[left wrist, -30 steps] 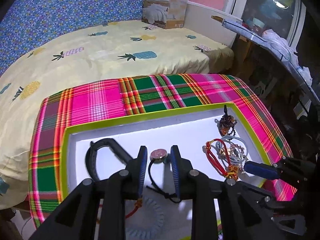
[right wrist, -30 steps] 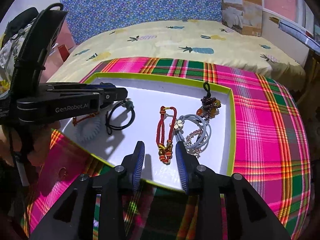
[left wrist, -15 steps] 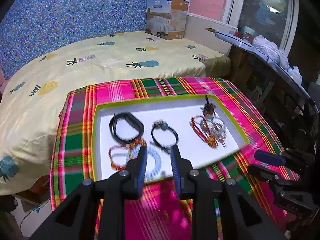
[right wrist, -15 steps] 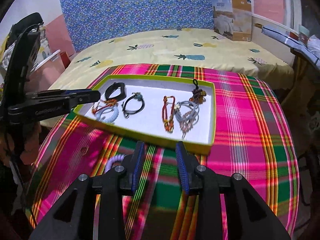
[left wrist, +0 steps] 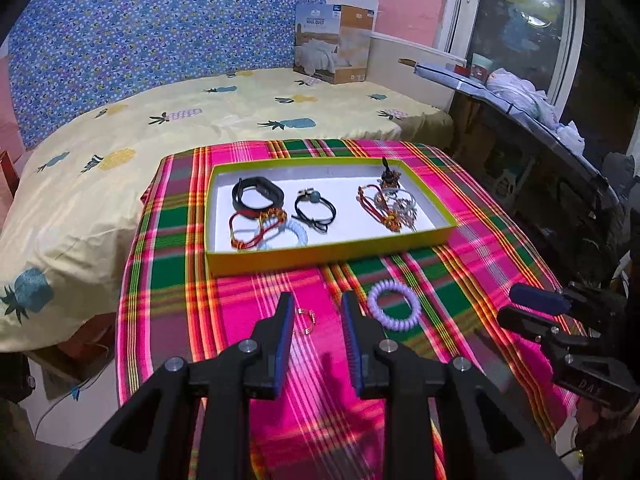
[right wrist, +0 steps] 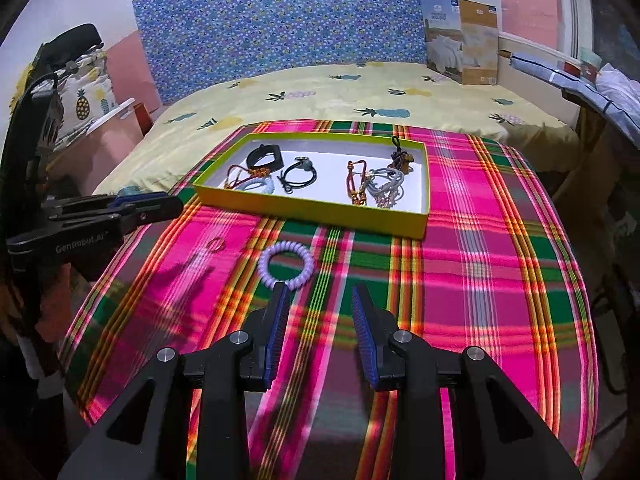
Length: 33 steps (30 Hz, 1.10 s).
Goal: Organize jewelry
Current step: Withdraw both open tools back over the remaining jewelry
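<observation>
The left gripper point(left wrist: 316, 316) hangs above the worktop covered by a pink, green and yellow plaid cloth point(left wrist: 472, 216), its blue-padded jaws parted with nothing between them. In the left wrist view, a small thin gold ring point(left wrist: 305, 321) lies on the cloth just beside the left pad, and a lilac spiral coil hair tie point(left wrist: 394, 306) lies at about 2 o'clock from the jaws, apart from them.

The right gripper point(right wrist: 318, 304) also stands with its jaws wide apart and holds nothing; in its own view the lilac coil point(right wrist: 285, 264) sits at 11 o'clock, close to the left fingertip.

Farther off, at 12 o'clock, a shallow rectangular tray with lime-green walls and a white floor point(left wrist: 332, 254) rests on the cloth. Inside, at its left end, are a black wristband point(left wrist: 258, 194), a red cord bracelet point(left wrist: 245, 227) and a pale blue spiral coil point(left wrist: 285, 236). A black cord bracelet with a round bead point(left wrist: 314, 205) lies in the middle. At the right end a red-and-gold braided bracelet point(left wrist: 370, 206) touches a tangled heap of grey bands and chains point(left wrist: 398, 204).

Beyond the worktop is a bed with a yellow pineapple-print sheet point(left wrist: 120, 128).
</observation>
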Each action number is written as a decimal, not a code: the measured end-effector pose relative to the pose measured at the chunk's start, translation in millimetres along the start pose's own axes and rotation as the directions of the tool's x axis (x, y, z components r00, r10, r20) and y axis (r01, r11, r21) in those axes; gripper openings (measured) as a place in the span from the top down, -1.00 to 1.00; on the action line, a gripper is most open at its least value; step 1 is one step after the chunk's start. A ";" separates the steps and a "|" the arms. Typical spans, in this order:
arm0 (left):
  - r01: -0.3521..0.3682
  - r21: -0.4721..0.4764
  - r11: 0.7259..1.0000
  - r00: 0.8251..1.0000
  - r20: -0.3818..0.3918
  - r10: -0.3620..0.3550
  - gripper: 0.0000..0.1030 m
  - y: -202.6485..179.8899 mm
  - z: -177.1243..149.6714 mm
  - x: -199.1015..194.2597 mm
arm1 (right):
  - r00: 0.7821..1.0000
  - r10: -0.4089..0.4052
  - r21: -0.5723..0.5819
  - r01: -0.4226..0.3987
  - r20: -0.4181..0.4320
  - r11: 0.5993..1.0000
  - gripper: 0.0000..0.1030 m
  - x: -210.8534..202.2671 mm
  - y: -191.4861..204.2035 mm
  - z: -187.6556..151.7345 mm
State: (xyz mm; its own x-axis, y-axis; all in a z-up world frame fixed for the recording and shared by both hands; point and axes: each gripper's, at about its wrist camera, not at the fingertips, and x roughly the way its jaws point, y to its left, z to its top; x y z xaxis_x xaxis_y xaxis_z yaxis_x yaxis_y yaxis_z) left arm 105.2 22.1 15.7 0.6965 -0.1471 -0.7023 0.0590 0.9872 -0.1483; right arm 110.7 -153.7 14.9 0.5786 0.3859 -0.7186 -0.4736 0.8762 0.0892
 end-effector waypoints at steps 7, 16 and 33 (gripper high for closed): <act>-0.007 -0.009 1.000 1.000 0.001 0.007 0.51 -2.5 -22.1 -17.4 | 1.000 0.011 -0.010 -0.011 0.010 1.000 0.36 -14.6 11.6 -12.8; -0.006 -0.021 1.000 1.000 -0.003 0.006 0.51 -3.0 -36.7 -25.6 | 1.000 0.016 -0.022 -0.016 0.010 1.000 0.36 -19.9 19.3 -21.1; -0.018 -0.036 0.999 0.999 -0.030 0.017 0.51 3.7 -33.7 -5.6 | 0.999 0.036 -0.010 -0.036 -0.019 0.999 0.36 0.2 14.8 -18.2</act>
State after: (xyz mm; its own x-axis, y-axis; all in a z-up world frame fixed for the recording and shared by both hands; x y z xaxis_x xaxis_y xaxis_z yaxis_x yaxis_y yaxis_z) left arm 77.4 24.4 -4.3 0.6754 -0.1325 -0.7255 0.0210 0.9868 -0.1607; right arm 91.7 -145.9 3.5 0.5482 0.4118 -0.7280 -0.5007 0.8588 0.1087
